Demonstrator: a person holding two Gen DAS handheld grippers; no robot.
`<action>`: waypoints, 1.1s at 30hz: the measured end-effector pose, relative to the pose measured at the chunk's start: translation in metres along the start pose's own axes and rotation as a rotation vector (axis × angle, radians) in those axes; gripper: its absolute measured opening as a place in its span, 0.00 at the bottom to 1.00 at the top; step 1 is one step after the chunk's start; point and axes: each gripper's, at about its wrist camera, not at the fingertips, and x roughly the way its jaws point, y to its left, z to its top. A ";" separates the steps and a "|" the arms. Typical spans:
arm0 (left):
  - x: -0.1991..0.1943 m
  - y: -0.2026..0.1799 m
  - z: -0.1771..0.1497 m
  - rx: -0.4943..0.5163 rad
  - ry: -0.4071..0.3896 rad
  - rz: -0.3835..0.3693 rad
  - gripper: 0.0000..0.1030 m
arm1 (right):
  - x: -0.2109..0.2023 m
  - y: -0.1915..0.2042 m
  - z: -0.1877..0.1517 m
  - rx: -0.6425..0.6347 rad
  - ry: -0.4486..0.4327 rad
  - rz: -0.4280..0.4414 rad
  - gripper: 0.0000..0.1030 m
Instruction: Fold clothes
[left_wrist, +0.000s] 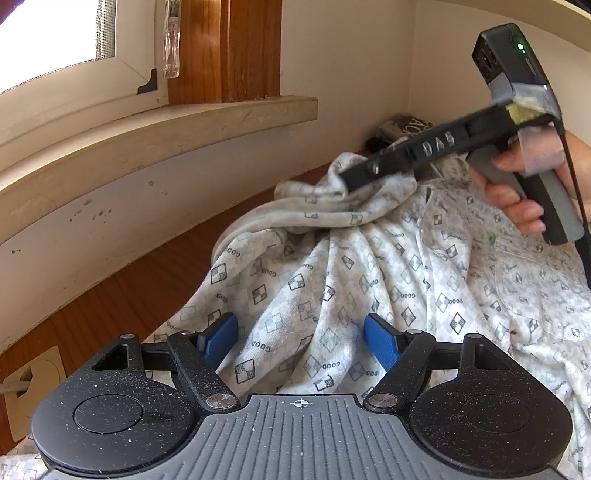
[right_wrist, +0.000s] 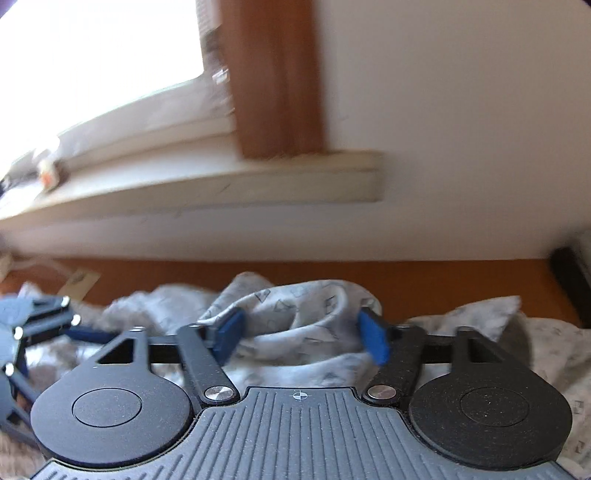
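White patterned shirt (left_wrist: 369, 280) — "GOOD" print; "DAS" on right claw (left_wrist: 345, 184).

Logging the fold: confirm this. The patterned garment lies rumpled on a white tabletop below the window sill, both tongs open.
Not white: the tabletop under the patterned garment is reddish-brown wood, as the left wrist view shows. The rest stands: garment rumpled below the window sill, left tongs and right tongs open.

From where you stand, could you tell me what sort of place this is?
Probably a room in a home: a patterned garment lies on a wooden surface under a window sill, with a wall socket nearby.
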 end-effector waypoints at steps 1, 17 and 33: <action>0.000 -0.001 0.000 0.002 0.001 0.001 0.76 | 0.003 0.002 -0.001 -0.008 0.015 0.002 0.71; -0.003 -0.009 -0.001 0.044 -0.006 0.012 0.76 | -0.060 0.044 0.107 -0.142 -0.337 -0.132 0.08; -0.019 -0.003 0.002 0.028 -0.093 -0.035 0.76 | -0.050 0.038 0.086 -0.113 -0.268 -0.098 0.46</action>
